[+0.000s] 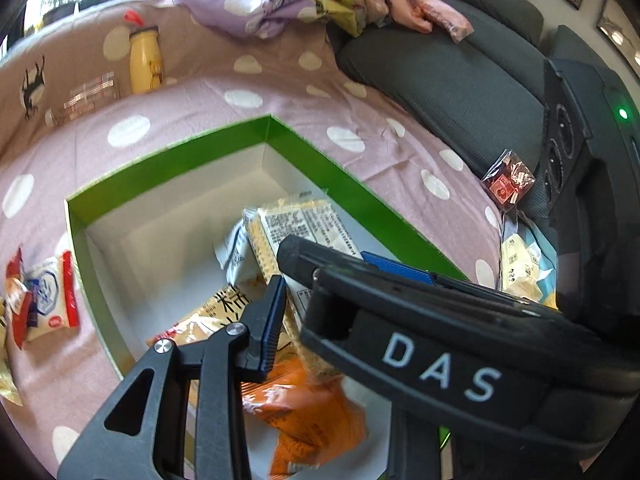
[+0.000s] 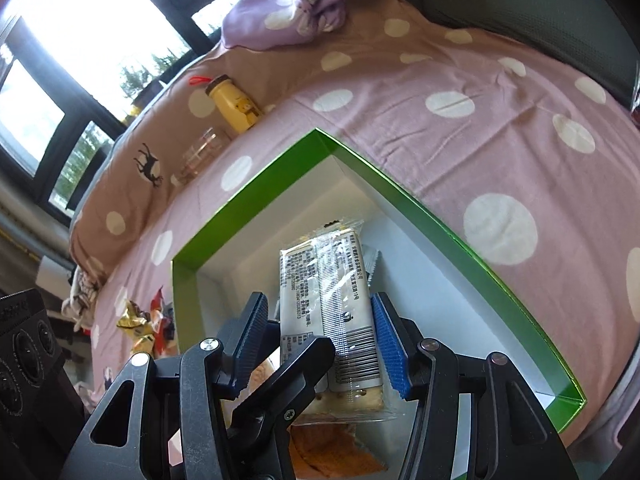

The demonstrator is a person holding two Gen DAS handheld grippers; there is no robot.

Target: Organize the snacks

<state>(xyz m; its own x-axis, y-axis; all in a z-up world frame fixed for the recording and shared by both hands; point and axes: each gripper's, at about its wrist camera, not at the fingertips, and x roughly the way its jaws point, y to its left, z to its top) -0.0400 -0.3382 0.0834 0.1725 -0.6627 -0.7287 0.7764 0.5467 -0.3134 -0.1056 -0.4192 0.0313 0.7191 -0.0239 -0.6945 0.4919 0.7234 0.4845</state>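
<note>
A clear packet of crackers (image 2: 328,300) with a barcode label hangs tilted over the green box with a white inside (image 2: 256,196). My right gripper (image 2: 320,308) is shut on its sides with the blue pads. In the left wrist view the right gripper (image 1: 332,258) lies across the cracker packet (image 1: 296,224). My left gripper (image 1: 298,296) is shut on the packet's near end. Only its left finger (image 1: 272,320) shows; the other is hidden behind the right gripper. Inside the box (image 1: 180,152) lie an orange packet (image 1: 308,412), a beige packet (image 1: 208,316) and a white one (image 1: 232,252).
The box sits on a pink polka-dot sheet (image 1: 280,92). A yellow bottle (image 1: 145,60) and a clear glass (image 1: 92,94) stand behind it. Red-and-white snack packets (image 1: 44,300) lie left of it; a red packet (image 1: 508,184) and a pale one (image 1: 520,268) lie right. Grey cushions (image 1: 440,76) are at the back right.
</note>
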